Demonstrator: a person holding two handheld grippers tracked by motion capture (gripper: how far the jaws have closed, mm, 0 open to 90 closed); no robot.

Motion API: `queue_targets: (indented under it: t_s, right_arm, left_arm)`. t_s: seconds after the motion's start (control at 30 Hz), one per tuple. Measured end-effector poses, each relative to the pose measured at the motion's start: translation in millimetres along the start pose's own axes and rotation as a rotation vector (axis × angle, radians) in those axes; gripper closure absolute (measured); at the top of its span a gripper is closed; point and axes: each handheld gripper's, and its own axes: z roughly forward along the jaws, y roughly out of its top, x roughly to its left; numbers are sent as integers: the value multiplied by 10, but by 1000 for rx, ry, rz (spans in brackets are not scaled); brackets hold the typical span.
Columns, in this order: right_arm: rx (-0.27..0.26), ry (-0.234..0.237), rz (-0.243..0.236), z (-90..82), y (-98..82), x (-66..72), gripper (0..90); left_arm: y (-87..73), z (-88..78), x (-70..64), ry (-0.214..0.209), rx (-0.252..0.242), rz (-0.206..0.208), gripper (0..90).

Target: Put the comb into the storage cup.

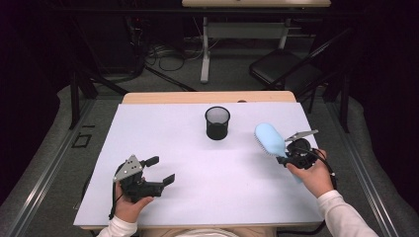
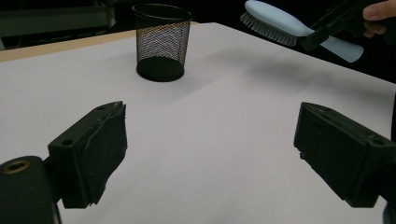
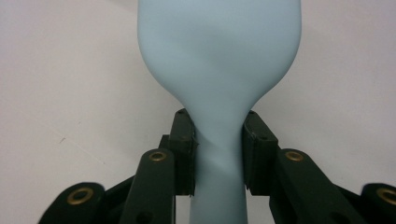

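The left gripper (image 1: 162,170) lies low over the near left of the bench (image 1: 163,128), jaws spread wide with nothing between them. The right gripper (image 1: 285,159) is clenched on the neck of a pale blue brush (image 1: 270,139), held clear above the bench's right side, bristles down. A black mesh cup (image 1: 217,122) stands upright mid-bench, well apart from both.
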Motion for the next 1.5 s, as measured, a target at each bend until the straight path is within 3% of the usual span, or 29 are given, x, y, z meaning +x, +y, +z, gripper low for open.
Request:
queue_targets:
  t_s: [0.87, 1.5]
  right_arm:
    - [-129, 9, -18, -218, 370, 52, 697]
    - [-177, 38, -51, -173, 560, 230, 697]
  left_arm:
    - [-4, 13, 17, 1, 5, -9, 98]
    - [-1, 3, 23, -4, 1, -14, 98]
